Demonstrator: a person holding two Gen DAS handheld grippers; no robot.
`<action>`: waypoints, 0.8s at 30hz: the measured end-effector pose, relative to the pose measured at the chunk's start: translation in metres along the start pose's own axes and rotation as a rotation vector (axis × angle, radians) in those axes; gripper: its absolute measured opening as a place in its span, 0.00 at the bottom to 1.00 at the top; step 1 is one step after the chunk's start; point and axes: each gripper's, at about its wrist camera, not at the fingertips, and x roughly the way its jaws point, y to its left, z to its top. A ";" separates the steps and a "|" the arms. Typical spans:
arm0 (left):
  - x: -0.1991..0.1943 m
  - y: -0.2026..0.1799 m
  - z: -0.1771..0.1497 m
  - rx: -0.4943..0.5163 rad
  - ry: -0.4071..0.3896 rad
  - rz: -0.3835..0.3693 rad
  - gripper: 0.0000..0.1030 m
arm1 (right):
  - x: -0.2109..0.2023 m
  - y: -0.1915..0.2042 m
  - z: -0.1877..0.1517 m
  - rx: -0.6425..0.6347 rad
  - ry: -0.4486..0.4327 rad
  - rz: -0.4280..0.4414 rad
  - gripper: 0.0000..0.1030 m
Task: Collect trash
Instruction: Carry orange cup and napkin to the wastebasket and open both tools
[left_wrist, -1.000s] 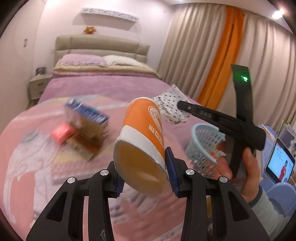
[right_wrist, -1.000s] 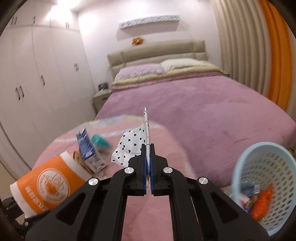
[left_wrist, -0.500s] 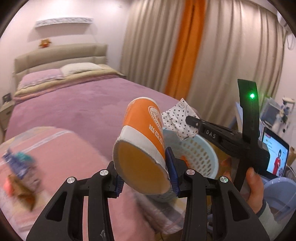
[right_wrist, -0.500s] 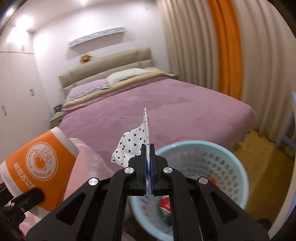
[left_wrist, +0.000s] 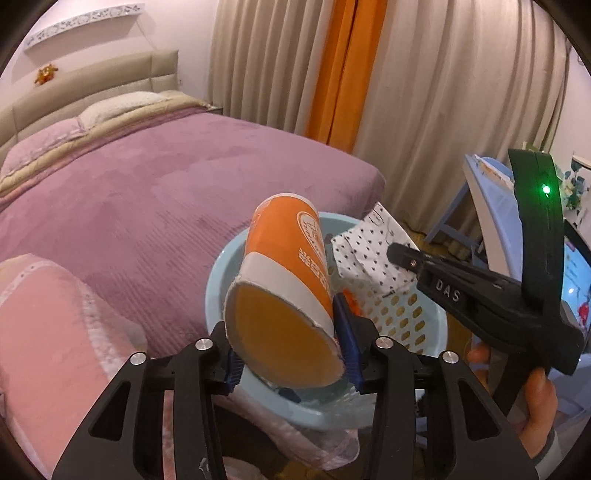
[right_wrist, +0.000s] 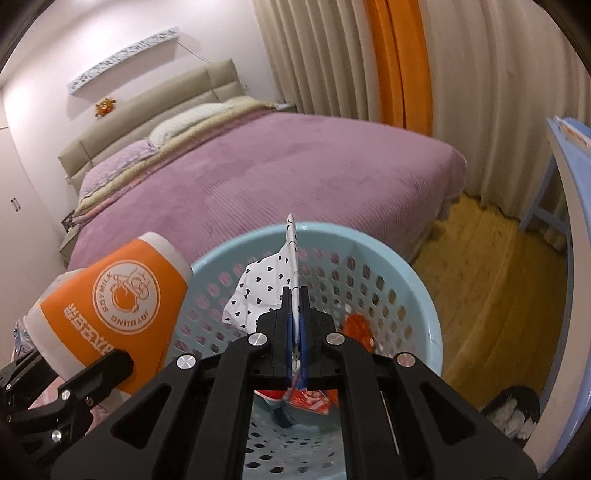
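Observation:
An orange and white paper cup (left_wrist: 288, 266) lies tilted between the blue pads of my left gripper (left_wrist: 290, 354), mouth toward the camera. The jaws are opening, with the pads still against the cup's rim. The cup hangs over the near left rim of a light blue perforated basket (left_wrist: 218, 295). My right gripper (right_wrist: 294, 295) is shut on a white wrapper with black hearts (right_wrist: 258, 291), held above the basket's (right_wrist: 424, 295) opening. The right wrist view shows the cup (right_wrist: 122, 299) at the left. In the left wrist view the wrapper (left_wrist: 365, 254) sticks out of the right gripper (left_wrist: 393, 251).
Orange and red packets (right_wrist: 356, 326) lie inside the basket. A purple bed (left_wrist: 147, 184) stretches behind, with a pink blanket (left_wrist: 44, 332) at the near left. Curtains, a blue stool (left_wrist: 454, 221) and wooden floor (right_wrist: 498, 277) are to the right. A hand (left_wrist: 539, 406) holds the right gripper.
Both grippers swung right from over the pink blanket to above the blue basket, carrying the cup and the wrapper. The litter on the blanket has left the views.

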 end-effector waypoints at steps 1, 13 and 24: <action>0.003 -0.001 0.001 0.001 0.006 0.000 0.46 | 0.005 -0.003 -0.001 0.012 0.019 -0.013 0.03; -0.014 0.007 -0.013 -0.027 -0.012 0.000 0.69 | 0.010 -0.015 -0.011 0.032 0.037 0.012 0.45; -0.087 0.041 -0.032 -0.122 -0.119 0.047 0.69 | -0.018 0.043 -0.013 -0.048 0.004 0.087 0.45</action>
